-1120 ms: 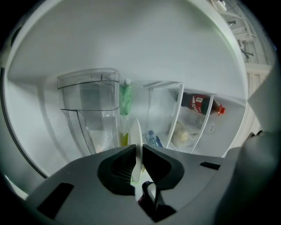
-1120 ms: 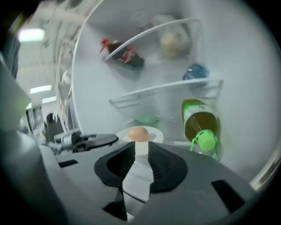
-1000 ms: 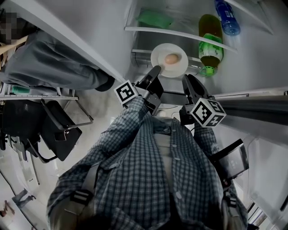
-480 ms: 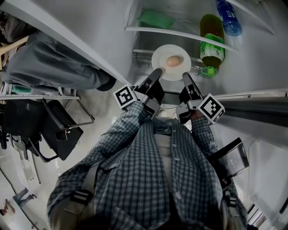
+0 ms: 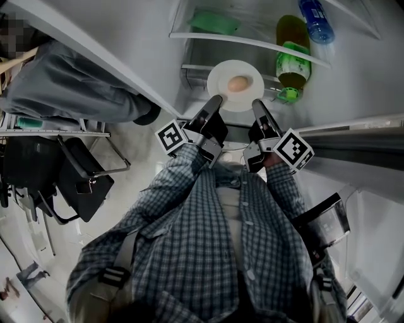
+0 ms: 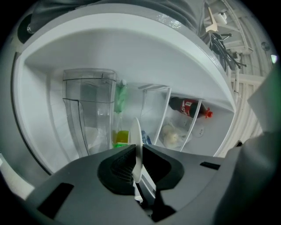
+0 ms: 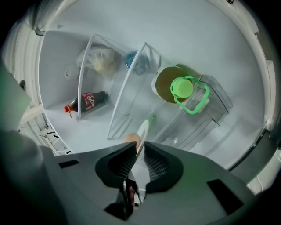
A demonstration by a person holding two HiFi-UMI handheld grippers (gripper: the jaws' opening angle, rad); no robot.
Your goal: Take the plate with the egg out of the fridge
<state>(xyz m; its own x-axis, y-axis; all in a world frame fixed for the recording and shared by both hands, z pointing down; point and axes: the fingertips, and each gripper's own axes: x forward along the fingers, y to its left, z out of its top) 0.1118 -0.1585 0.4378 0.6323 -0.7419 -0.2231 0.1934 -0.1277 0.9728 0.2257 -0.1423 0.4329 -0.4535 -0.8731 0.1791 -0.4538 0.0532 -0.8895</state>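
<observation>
sitting in the open fridge's mouth, the white round plate (image 5: 221, 76) carries one brown egg (image 5: 238, 83) at its middle. it lies just below the front edge of a glass shelf (image 5: 214, 40) and near a green-capped bottle of yellow drink (image 5: 291, 53). the left gripper (image 5: 213, 103) pinches the plate's near-left rim and the right gripper (image 5: 257, 105) pinches its near-right rim. whether the plate also rests on anything beneath cannot be told.

only the head view shows the plate's full face and both grippers together, with the wearer's checked shirt (image 5: 214, 240) below and another person's grey sleeve (image 5: 76, 94) at the left. the left gripper view shows the plate (image 6: 137, 140) edge-on, a thin white blade clamped between the dark pads, and no egg. the right gripper view shows the rim (image 7: 143, 132) running into its narrow jaw gap, with the egg (image 7: 133, 140) peeping beside it. only the gripper views show a dark red-labelled bottle (image 6: 189, 107) lying on its side.

the count: one plate, one egg, two grippers, and three bottles, the third being a blue bottle (image 5: 314, 19).
</observation>
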